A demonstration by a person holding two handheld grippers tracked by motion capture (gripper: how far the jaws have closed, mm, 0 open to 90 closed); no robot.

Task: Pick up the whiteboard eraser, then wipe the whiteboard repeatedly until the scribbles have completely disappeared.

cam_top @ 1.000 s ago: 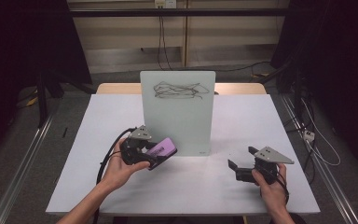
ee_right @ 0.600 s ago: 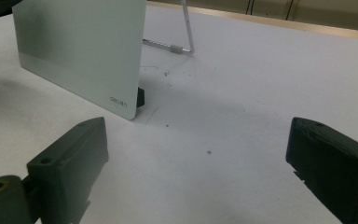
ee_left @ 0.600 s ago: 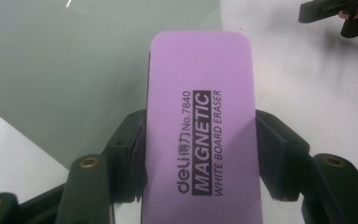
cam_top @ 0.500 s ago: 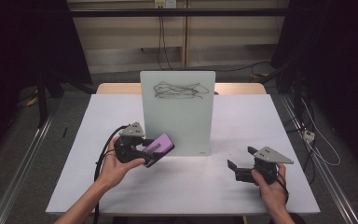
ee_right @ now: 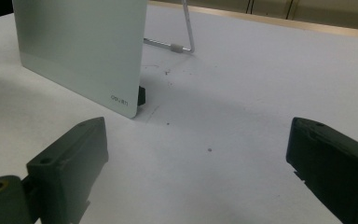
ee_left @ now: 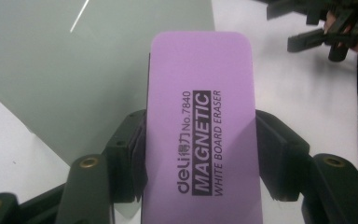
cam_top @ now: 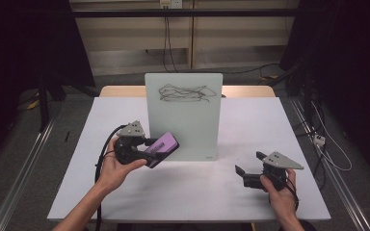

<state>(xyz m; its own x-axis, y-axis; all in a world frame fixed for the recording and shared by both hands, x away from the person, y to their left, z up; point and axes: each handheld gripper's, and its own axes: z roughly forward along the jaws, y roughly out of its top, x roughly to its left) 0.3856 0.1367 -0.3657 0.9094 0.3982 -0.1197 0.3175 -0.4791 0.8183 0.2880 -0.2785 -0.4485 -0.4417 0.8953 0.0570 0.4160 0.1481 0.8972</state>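
Because the left gripper (cam_top: 147,150) clamps the purple eraser (cam_top: 161,147) only across its narrow sides, low on its length, a hard press against the whiteboard (cam_top: 183,115) could twist the block out of the pads, in my judgement. The upright board rests on a thin wire stand (ee_right: 186,32), so a shove might also tip or slide it on the table (cam_top: 173,192). The eraser, held just left of the board's lower edge, is a smooth rounded slab with printed lettering. The board is glossy and pale, with a dark scribble (cam_top: 183,92) near its top. The right gripper (cam_top: 250,172) rests on the matte white tabletop, jaws spread wide, gripping nothing.
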